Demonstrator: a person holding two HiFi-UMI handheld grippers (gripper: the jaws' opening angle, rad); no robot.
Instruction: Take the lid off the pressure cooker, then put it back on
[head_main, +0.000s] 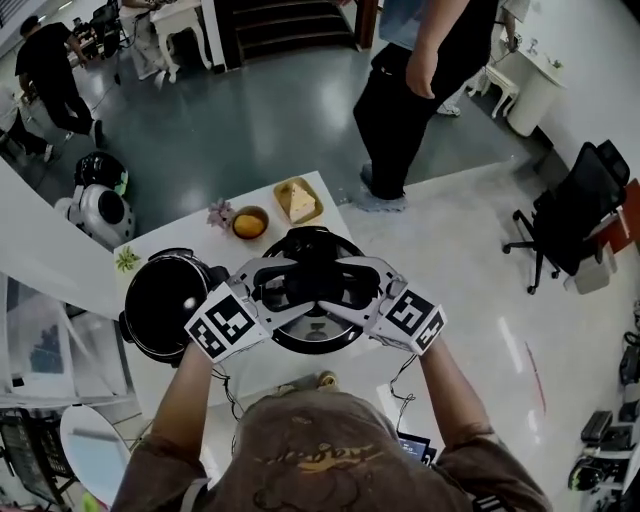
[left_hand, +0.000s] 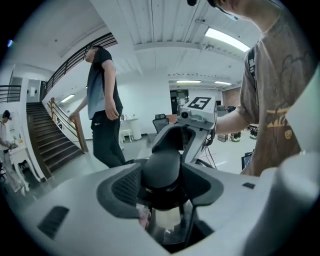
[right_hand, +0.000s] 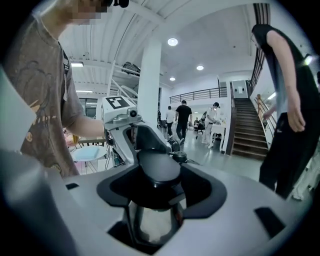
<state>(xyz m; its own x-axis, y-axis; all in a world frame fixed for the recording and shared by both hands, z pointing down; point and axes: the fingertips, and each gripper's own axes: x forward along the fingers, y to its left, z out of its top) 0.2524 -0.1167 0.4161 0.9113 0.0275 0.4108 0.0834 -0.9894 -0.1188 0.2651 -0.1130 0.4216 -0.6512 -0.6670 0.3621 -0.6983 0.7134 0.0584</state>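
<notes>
Brown printed shirt (head_main: 330, 460) of the wearer, logged at the bottom edge of the head view, with both forearms stretched over the white worktop (head_main: 262, 372).

Left hand-held gripper (head_main: 282, 290): found clamped on one end of the black lid handle (left_hand: 161, 172), which was seated in the jaw recess.

Right hand-held gripper (head_main: 350, 290): found clamped on the opposite end of the same handle, jaws wide.

Pressure cooker lid (head_main: 315, 335): noted off the pot, held level between both grippers. Could not be told whether lifted or resting on the worktop.

Pressure cooker pot (head_main: 160, 300): noted open and dark inside, on the worktop just left of the lid.

Listed behind the lid: small bowl (head_main: 249, 222) with orange contents, square dish (head_main: 298, 200) with a pale wedge, pink flower (head_main: 220, 212).

Listed beyond the worktop: standing bystander (head_main: 420, 90), and black office chair (head_main: 575, 215) well to the right.
</notes>
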